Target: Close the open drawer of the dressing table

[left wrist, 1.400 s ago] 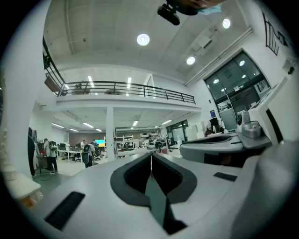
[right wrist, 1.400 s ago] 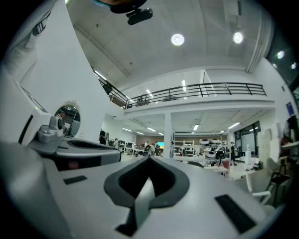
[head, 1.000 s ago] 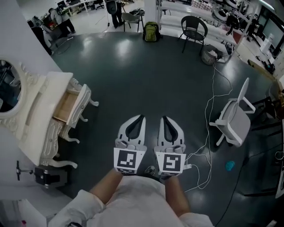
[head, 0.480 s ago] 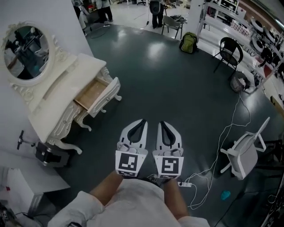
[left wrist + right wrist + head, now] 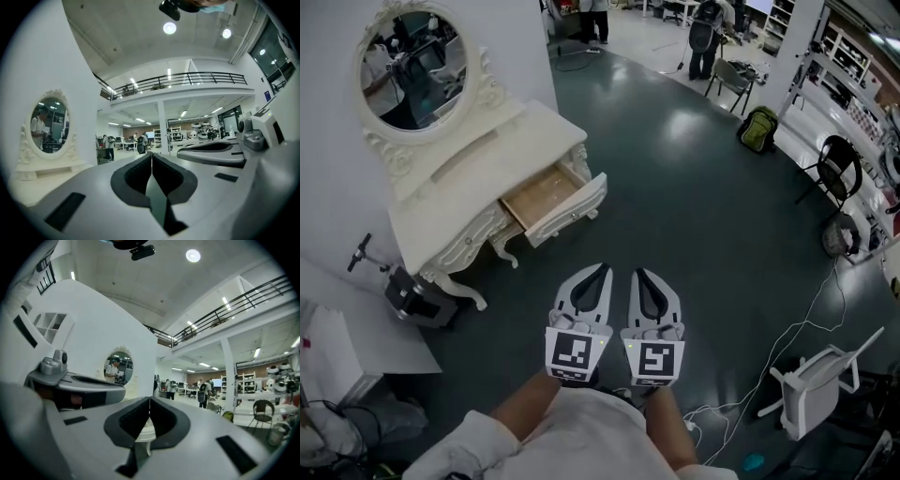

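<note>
— Hand-held gripper, left [image 5: 599,269]: jaws together, the pads meeting along one thin line. It is held level in front of the body, over the dark floor [image 5: 675,216].
— And the right hand-held gripper [image 5: 637,273]?
— Same. Its jaws are pressed together too. It sits just beside the left one, with a narrow gap between the two bodies.
— Where's the dressing table [image 5: 502,155]?
— Ahead and to the left of both grippers, with its back against the white wall [image 5: 337,112] at the floor's edge. Cream, carved curved legs, oval mirror [image 5: 412,58] standing on top.
— Drawer [image 5: 555,200]?
— Open. It juts out of the table's front toward the open floor, with its pale wooden bottom showing behind a white front panel. It is well apart from both grippers; neither touches it.
— Anything else on the floor?
— Black equipment [image 5: 417,295] beside the table's nearest leg; cannot tell what it is. White chair [image 5: 814,398] at lower right, pale cables [image 5: 792,342] trailing past it. Black chair [image 5: 836,167] and green backpack [image 5: 757,129] farther off at right. People stand at the hall's far end, too small for detail.
— Mirror from the gripper views?
— Far left in the left gripper view, with a person reflected. Left of centre in the right gripper view, above the closed tips.
</note>
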`<action>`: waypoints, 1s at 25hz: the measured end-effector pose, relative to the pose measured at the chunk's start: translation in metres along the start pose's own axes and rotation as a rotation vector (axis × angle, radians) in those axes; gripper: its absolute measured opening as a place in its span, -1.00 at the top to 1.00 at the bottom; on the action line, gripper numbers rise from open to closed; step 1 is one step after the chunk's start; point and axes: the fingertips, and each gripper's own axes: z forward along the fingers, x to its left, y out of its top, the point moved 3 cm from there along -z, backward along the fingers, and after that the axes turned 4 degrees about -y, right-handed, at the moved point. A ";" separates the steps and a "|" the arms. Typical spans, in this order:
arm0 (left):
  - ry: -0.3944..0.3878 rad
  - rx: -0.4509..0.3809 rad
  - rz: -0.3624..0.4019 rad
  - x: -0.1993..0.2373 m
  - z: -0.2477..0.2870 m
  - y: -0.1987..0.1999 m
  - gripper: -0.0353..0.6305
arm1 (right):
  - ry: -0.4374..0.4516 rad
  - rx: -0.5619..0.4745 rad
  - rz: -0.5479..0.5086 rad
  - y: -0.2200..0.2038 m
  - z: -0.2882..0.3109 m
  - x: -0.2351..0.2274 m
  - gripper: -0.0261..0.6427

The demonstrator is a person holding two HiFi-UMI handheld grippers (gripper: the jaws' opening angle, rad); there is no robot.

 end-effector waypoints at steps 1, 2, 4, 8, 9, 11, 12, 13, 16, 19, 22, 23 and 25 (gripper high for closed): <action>0.005 0.002 -0.005 0.005 0.003 -0.002 0.86 | 0.003 0.002 -0.001 0.000 0.006 0.000 0.88; 0.009 0.004 -0.010 0.010 0.006 -0.003 0.86 | 0.003 0.005 -0.004 -0.001 0.013 0.000 0.88; 0.017 0.006 -0.019 0.023 0.013 -0.006 0.86 | 0.005 0.012 -0.011 -0.003 0.027 0.000 0.88; 0.049 0.006 -0.036 0.051 0.030 -0.009 0.86 | 0.040 0.020 -0.025 -0.003 0.060 0.005 0.88; 0.054 0.005 -0.036 0.060 0.035 -0.009 0.86 | 0.046 0.018 -0.028 -0.002 0.071 0.007 0.88; 0.060 0.000 -0.036 0.081 0.044 -0.010 0.85 | 0.055 0.010 -0.040 0.000 0.094 0.014 0.88; 0.064 -0.005 -0.037 0.092 0.048 -0.011 0.86 | 0.059 0.006 -0.045 0.002 0.105 0.017 0.88; 0.070 -0.010 -0.039 0.102 0.051 -0.011 0.86 | 0.063 0.000 -0.048 0.003 0.115 0.021 0.88; 0.093 -0.024 -0.038 0.135 0.060 -0.008 0.86 | 0.084 -0.011 -0.039 0.011 0.147 0.033 0.88; 0.109 -0.028 -0.038 0.163 0.066 -0.005 0.85 | 0.117 -0.004 -0.034 0.013 0.173 0.047 0.88; 0.129 -0.014 -0.053 0.185 0.067 -0.009 0.85 | 0.165 0.013 -0.049 0.010 0.195 0.066 0.88; 0.138 -0.009 -0.060 0.192 0.068 -0.012 0.85 | 0.184 0.019 -0.055 0.009 0.202 0.071 0.88; 0.159 -0.003 -0.070 0.205 0.068 -0.015 0.86 | 0.222 0.021 -0.062 0.009 0.215 0.080 0.88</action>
